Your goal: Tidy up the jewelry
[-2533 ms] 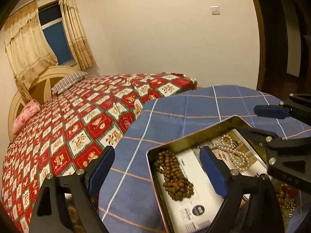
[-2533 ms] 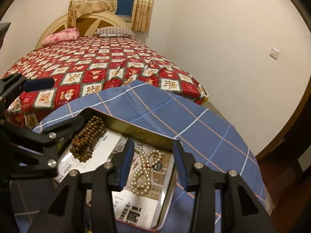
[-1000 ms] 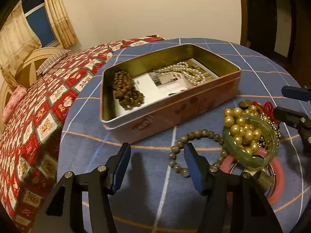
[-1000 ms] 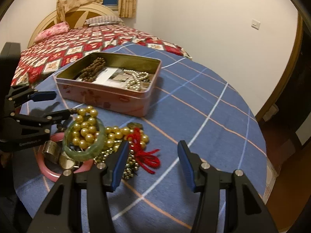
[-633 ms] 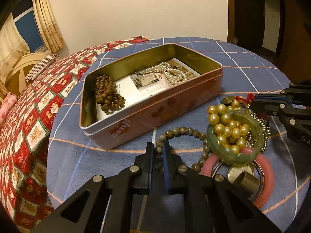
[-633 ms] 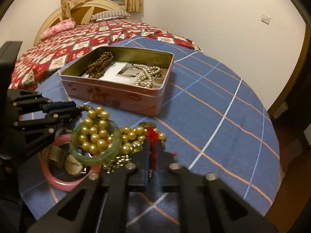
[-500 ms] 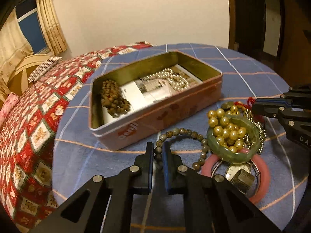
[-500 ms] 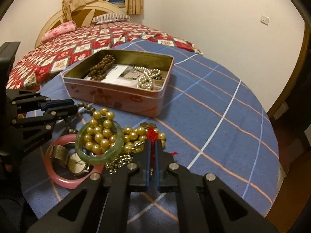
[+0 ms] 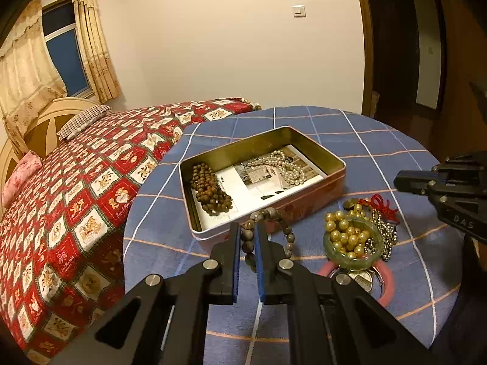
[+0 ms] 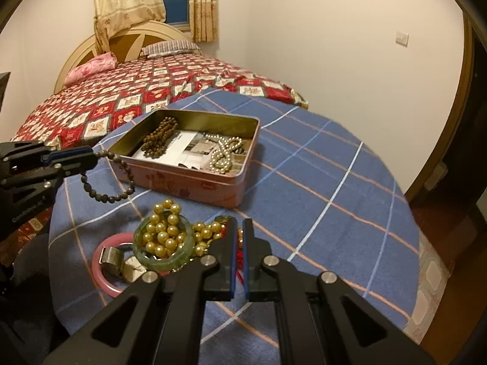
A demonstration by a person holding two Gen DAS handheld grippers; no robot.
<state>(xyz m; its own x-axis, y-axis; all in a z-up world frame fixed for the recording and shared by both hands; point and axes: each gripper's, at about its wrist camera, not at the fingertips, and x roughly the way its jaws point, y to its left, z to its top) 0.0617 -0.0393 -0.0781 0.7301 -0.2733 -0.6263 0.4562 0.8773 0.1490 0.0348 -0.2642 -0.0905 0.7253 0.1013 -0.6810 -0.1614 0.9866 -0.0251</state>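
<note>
Blue-checked table (image 10: pixel 319 182) lay bare at three o'clock of the tin (image 10: pixel 194 164) (rim low); left gripper (image 9: pixel 246 237) pinched the bracelet (image 9: pixel 268 216), right gripper (image 10: pixel 239 237) the red cord (image 10: pixel 239 257).

Beyond the fingertips, past the far edge of the blue checked tablecloth (image 9: pixel 365 140), a bed with a red patchwork quilt (image 9: pixel 91 182) stretches away to the left. A striped pillow (image 9: pixel 82 120) and a pink one (image 9: pixel 19 176) lie at its rounded headboard (image 10: pixel 127 41) (cream-coloured). Curtains (image 9: pixel 94 45) frame a dark window (image 9: pixel 65 60); a light switch (image 9: pixel 298 10) sits on the wall.
</note>
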